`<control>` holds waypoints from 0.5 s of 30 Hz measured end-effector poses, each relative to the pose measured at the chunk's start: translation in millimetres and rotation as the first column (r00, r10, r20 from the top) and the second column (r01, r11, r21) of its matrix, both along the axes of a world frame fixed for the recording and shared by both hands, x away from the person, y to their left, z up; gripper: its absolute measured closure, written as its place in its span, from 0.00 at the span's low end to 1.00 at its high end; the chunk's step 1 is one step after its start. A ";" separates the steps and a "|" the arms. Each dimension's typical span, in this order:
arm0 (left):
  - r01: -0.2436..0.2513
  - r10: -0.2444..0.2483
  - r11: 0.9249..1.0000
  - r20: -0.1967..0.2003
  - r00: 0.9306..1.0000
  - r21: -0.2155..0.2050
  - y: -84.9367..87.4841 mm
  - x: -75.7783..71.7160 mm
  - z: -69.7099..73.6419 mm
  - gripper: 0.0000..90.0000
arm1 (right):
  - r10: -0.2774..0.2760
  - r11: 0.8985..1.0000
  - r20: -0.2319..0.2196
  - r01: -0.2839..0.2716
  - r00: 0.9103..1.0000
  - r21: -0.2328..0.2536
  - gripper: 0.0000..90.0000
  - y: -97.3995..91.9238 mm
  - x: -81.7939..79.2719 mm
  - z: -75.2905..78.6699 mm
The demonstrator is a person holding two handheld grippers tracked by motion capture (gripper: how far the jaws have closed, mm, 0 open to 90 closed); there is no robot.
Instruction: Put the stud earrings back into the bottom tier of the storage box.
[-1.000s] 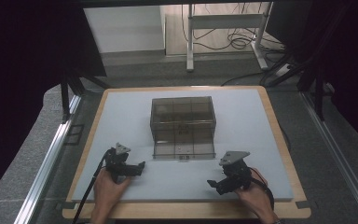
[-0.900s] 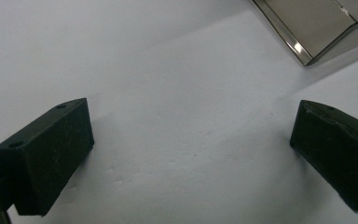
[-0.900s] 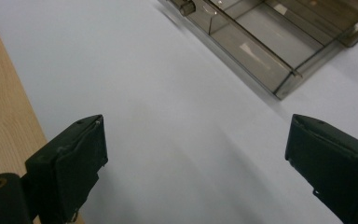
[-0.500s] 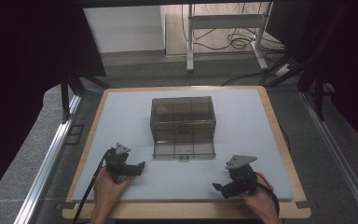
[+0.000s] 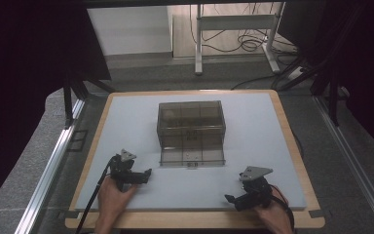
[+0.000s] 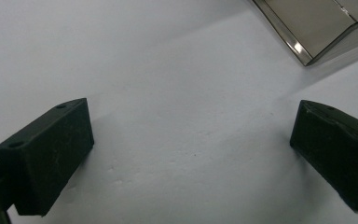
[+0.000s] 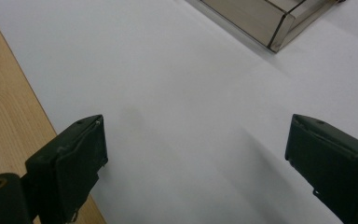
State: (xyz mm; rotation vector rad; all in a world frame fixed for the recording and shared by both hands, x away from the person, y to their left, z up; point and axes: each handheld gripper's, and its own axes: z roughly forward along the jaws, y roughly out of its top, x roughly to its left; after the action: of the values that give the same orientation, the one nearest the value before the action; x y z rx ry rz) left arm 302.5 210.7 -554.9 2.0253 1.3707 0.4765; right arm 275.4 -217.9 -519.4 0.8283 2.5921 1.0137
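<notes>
On the mat: smoky clear box (image 5: 191, 131) sits mid-board, both grippers near its front, not touching.
Left gripper (image 5: 146, 174): jaws wide apart, empty.
Right gripper (image 5: 230, 199): jaws spread too, nothing held.
Handling: looks rigid, light, slick plastic; probably best pinched on a wall or rim.
Writing: none I can read.
</notes>
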 end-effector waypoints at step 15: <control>-0.001 0.001 1.000 0.000 1.000 -0.001 0.0 0.0 0.0 0.00 | 0.001 1.000 0.008 -0.001 1.000 0.017 0.06 -0.3 -4.8 -13.3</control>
State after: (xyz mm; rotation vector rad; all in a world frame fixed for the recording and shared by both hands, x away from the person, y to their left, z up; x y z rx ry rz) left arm 302.6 210.7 -554.9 2.0239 1.3712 0.4760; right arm 270.5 -218.2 -532.7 0.8256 2.5806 1.0386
